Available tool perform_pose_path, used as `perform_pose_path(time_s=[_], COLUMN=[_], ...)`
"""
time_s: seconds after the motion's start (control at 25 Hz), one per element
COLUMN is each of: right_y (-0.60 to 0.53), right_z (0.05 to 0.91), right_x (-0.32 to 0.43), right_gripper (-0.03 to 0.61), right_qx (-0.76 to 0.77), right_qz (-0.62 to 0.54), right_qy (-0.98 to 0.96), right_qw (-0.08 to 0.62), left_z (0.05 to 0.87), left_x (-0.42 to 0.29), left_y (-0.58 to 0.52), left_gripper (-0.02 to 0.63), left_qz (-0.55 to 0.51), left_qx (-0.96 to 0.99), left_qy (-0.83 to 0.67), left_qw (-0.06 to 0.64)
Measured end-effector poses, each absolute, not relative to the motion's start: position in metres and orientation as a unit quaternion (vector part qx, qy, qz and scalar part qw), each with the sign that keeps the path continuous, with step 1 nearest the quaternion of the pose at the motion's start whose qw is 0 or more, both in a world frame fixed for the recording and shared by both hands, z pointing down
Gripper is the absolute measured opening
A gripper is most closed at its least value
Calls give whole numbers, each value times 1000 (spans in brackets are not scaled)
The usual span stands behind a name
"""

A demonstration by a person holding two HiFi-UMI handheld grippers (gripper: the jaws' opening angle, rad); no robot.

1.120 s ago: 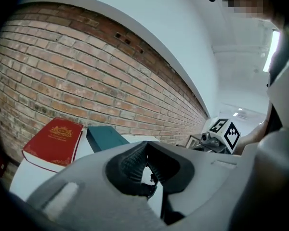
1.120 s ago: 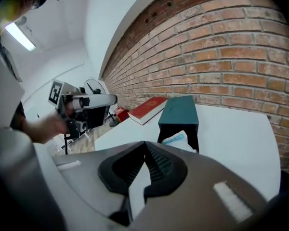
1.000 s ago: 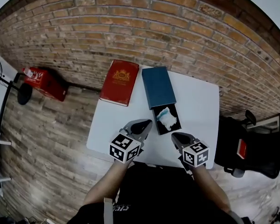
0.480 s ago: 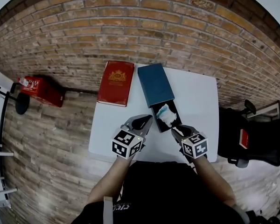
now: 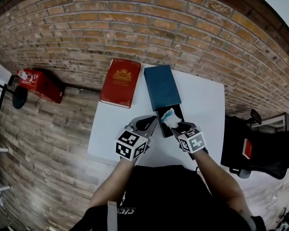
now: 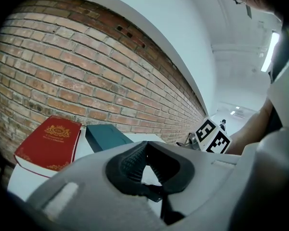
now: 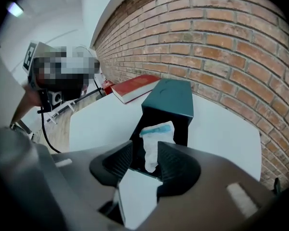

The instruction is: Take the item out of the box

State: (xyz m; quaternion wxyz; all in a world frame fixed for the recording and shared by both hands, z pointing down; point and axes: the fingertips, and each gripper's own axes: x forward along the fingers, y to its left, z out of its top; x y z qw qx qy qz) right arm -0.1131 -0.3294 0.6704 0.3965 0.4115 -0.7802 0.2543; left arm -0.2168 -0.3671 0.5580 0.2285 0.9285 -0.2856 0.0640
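On the white table [image 5: 202,105] lies a black box tray [image 5: 164,129] that sticks out of its teal sleeve [image 5: 161,87]. A crumpled white item with a blue edge [image 5: 168,115] rests in the tray. My right gripper [image 5: 177,127] hovers over the tray's near end, pointing steeply down. Its jaws have just been opening, and the item [image 7: 156,134] shows in the gap without the pads pressing on it. My left gripper [image 5: 151,121] sits just left of the tray with its fingertips together and nothing held.
A red book [image 5: 121,82] lies at the table's far left corner, next to the teal sleeve. A brick wall runs behind the table. On the floor are a red case [image 5: 38,84] at left and a black chair [image 5: 253,150] at right.
My right gripper has moved forward and down to the tray's near end, and its jaws have opened. The left gripper has stayed about where it was.
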Motion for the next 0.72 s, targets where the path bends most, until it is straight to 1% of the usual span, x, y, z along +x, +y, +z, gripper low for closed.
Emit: perform_pose_path(time_s=[0.28, 0.48, 0.72], right_y=[-336, -338, -341], right_z=[710, 732, 747], right_x=[-117, -109, -101], right_gripper=[174, 214, 210], right_qx=[380, 373, 364], right_qz=[246, 258, 257], right_qy=[-765, -740, -722], right_qw=[458, 497, 529], left_z=[568, 577, 580], left_x=[-219, -217, -213], left_y=[-378, -380, -380], left_gripper=[6, 6, 6], left_qz=[66, 69, 68], left_qx=[923, 920, 920], left_qy=[-296, -296, -294], left_qw=[236, 247, 252])
